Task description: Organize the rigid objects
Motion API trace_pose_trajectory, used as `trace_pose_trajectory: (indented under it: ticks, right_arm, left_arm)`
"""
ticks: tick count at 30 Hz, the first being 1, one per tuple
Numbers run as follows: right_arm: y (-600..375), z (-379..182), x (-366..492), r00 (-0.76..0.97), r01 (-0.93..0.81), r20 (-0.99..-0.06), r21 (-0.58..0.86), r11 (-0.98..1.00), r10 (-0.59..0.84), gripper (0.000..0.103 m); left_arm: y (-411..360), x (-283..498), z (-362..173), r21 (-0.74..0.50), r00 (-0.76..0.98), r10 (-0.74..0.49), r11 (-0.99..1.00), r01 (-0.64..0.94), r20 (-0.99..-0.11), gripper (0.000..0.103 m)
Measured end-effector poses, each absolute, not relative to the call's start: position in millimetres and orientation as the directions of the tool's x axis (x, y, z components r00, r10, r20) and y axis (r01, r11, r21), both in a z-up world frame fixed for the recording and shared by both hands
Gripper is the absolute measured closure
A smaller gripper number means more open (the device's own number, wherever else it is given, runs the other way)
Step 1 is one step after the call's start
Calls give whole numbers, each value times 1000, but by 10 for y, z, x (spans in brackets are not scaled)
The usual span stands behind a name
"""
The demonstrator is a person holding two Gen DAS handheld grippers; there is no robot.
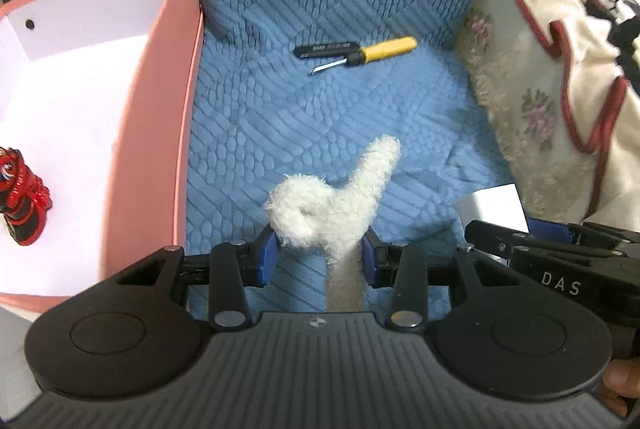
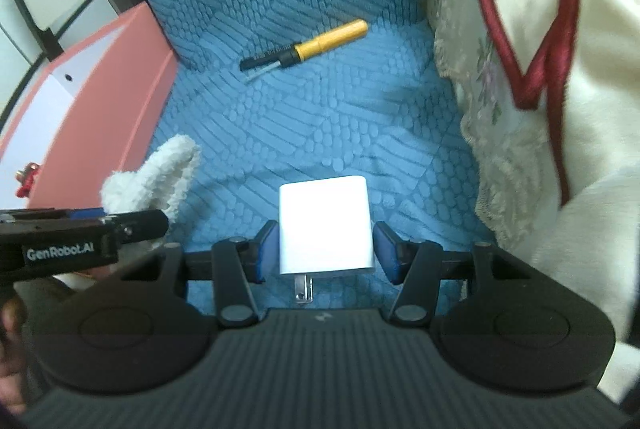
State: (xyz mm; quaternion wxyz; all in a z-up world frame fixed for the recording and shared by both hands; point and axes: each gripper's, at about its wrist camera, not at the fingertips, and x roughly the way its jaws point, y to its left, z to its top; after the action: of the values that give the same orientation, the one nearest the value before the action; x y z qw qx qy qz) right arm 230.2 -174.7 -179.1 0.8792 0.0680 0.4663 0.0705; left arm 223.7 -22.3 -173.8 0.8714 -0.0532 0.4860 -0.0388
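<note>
The white charger [image 2: 326, 225] should be taken squarely across its flat sides, then lifted toward the pink box [image 1: 160, 101]. It lies on the blue sofa cover [image 2: 320, 117], between the pads of the right tongs [image 2: 325, 249], which stand open, just beside it. The left tongs [image 1: 318, 253] are closed on a fluffy white strip [image 1: 336, 205]. A yellow screwdriver [image 1: 376, 51] lies farther off.

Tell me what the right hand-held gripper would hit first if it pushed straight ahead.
The white charger block sits right between the open fingers of the right hand-held gripper, so it would probably meet that first. Beyond it lies bare blue cushion; depth is uncertain.
</note>
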Motion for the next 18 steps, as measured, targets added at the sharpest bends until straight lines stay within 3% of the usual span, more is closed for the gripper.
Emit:
trace_pose_trajectory:
  ticks: [18]
  right_arm:
    - [-1599, -886, 1511, 675, -189, -690, 182, 965, 262, 48]
  left_arm:
    - [-129, 1314, -775, -155, 657, -146, 987, 45, -740, 56]
